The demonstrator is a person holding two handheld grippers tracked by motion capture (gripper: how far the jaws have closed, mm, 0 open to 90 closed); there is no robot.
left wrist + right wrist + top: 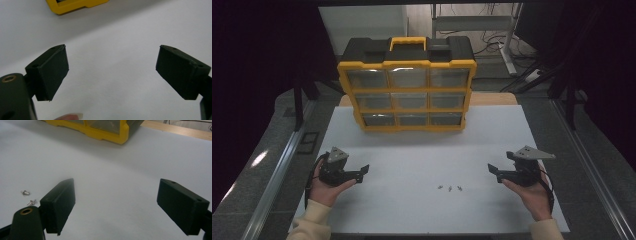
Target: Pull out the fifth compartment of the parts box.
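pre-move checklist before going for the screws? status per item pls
1. Right gripper open: ok, fingers wide apart, nothing between them.
2. Left gripper open: ok, fingers wide apart, nothing between them.
3. Screws located: ok, three lie close together on the table, nearer the right gripper.
4. Path to screws: ok, bare table between the right gripper and them.
5. Organizer placement: ok, stands at the far side of the table, drawers facing the person.
6. Drawers open to take screws: not ok, all nine look shut.
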